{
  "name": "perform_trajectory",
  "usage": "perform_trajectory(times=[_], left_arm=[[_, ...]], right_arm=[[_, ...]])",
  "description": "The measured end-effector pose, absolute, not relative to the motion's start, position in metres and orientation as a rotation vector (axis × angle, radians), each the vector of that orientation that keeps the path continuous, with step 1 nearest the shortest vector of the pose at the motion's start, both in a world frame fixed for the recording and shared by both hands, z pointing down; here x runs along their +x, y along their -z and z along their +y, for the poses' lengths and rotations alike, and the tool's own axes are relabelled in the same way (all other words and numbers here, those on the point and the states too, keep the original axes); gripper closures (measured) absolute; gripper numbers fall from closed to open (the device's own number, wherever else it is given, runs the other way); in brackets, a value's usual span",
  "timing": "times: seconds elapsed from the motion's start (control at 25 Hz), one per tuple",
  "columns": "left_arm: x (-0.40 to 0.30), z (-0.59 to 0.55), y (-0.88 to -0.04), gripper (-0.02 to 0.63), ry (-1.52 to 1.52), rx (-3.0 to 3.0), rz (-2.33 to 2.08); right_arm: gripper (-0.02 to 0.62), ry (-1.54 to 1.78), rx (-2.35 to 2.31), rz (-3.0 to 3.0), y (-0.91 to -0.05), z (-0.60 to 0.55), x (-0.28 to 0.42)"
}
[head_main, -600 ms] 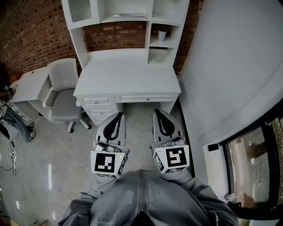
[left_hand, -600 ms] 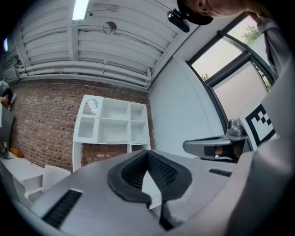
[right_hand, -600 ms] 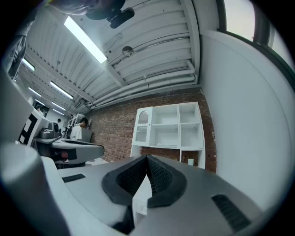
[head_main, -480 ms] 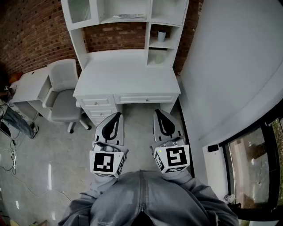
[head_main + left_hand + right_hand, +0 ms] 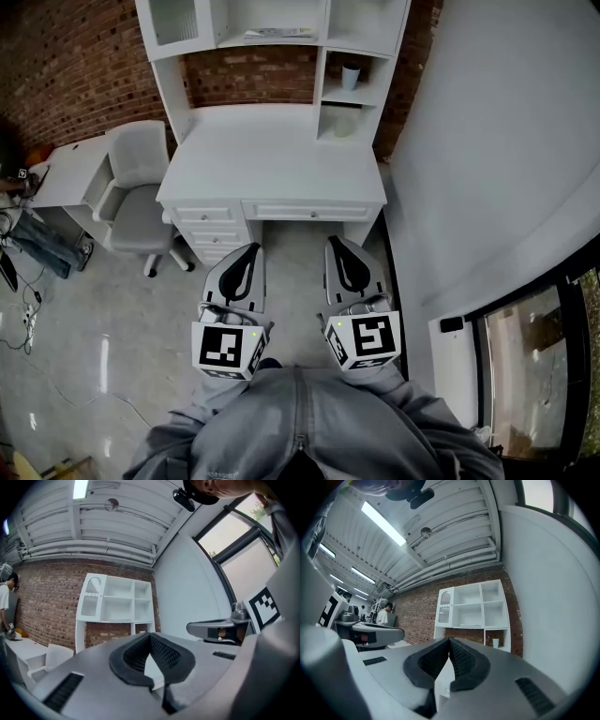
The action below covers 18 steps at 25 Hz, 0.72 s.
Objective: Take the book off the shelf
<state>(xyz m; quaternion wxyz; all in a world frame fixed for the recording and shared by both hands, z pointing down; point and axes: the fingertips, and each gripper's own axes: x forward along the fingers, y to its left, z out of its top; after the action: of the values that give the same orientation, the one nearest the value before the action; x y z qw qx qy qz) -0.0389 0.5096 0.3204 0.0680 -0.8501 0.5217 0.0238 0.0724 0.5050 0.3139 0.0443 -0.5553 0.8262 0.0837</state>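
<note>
1. Book (image 5: 275, 34): lies flat on the upper shelf (image 5: 225, 39), above the worktop's (image 5: 272, 159) back edge; untouched.
2. Left gripper (image 5: 251, 246), right gripper (image 5: 336, 242): fingers pressed together, nothing between them; both short of the worktop's front edge.
3. Step: approach, by judgement; next move calls for reaching up, spreading the fingers and pinching the book.
4. Writing: none legible; only square markers on the cubes (image 5: 225, 347).

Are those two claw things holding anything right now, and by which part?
Nothing is held. The left gripper and the right gripper are both shut and empty; the book lies on the shelf, untouched.
</note>
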Motion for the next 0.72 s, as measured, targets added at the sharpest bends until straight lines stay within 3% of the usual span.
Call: perform_trajectory(times=[0.72], left_arm=[[-0.048,0.389,-0.335,0.600,-0.087,-2.612,1.546]], right_arm=[[0.568,-0.219,-1.717,2.553,-0.331,0.386,0.058]])
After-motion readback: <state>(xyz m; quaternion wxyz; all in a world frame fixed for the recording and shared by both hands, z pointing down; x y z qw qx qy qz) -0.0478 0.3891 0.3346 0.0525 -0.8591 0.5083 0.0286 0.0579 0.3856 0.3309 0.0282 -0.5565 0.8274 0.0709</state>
